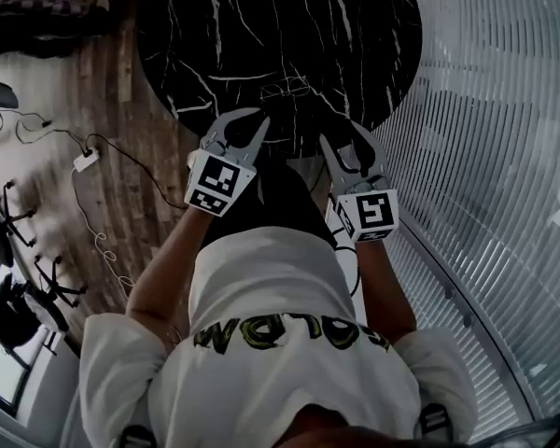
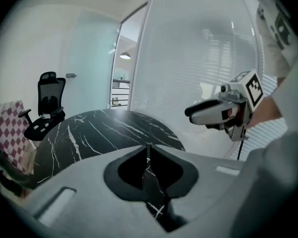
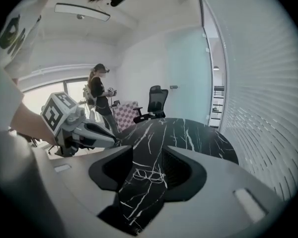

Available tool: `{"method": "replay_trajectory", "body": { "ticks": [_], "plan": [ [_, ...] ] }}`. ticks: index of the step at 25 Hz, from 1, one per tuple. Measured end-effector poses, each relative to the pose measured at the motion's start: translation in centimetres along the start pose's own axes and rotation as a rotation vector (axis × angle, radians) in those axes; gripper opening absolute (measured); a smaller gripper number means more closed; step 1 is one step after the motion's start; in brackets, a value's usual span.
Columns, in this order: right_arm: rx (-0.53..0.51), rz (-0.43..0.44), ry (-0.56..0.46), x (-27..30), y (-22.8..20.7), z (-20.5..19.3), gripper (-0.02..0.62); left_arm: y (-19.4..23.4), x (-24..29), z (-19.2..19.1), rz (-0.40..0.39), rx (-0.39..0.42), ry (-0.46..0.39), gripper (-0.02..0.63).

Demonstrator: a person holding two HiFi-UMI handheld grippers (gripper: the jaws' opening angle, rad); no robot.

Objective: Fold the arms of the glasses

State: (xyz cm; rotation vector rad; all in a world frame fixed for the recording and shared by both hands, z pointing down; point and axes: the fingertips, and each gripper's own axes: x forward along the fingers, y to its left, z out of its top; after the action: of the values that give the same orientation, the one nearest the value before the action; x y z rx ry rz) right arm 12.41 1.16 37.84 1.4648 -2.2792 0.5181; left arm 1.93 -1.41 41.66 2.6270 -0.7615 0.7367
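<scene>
Glasses, thin wire-frame (image 1: 287, 89), lie on the round black marble table with white veins (image 1: 355, 26), near the edge closest to the person. Right gripper (image 3: 149, 150): jaws wide apart, gripping nothing; the glasses show on the tabletop through the gap, untouched. Left gripper (image 2: 148, 148): jaws closed tip to tip, empty, held off the table. Can't tell whether the glasses' arms are folded.

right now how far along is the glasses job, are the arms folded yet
Done: nothing I can confirm; the thin wire-frame glasses lie on the round black marble table, too faint to tell whether their arms are folded. In hand: nothing; the left gripper is shut, the right gripper open, both empty. Left: possibly both arms.
</scene>
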Motion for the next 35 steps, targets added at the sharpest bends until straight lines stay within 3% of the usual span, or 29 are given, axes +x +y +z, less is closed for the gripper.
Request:
{"method": "replay_trajectory", "body": {
  "ticks": [4, 9, 17, 24, 35],
  "plan": [
    [0.017, 0.051, -0.037, -1.2, 1.9, 3.4, 0.173, -0.7, -3.8, 4.8, 0.030, -0.072, -0.109, 0.005],
    [0.050, 0.089, -0.111, -3.0, 3.9, 7.7, 0.135, -3.4, -6.9, 10.4, -0.003, -0.072, -0.223, 0.003],
    [0.062, 0.149, -0.258, -6.7, 6.9, 14.0, 0.029, -5.4, -11.3, 15.1, 0.025, -0.173, -0.384, 0.003],
    [0.051, 0.159, -0.327, -8.7, 8.4, 17.3, 0.003, -5.7, -13.3, 17.3, 0.033, -0.162, -0.448, 0.003],
    [0.025, 0.155, -0.342, -9.0, 10.1, 17.4, 0.002, -7.0, -13.3, 17.2, 0.014, -0.136, -0.452, 0.003]
  ]
}}
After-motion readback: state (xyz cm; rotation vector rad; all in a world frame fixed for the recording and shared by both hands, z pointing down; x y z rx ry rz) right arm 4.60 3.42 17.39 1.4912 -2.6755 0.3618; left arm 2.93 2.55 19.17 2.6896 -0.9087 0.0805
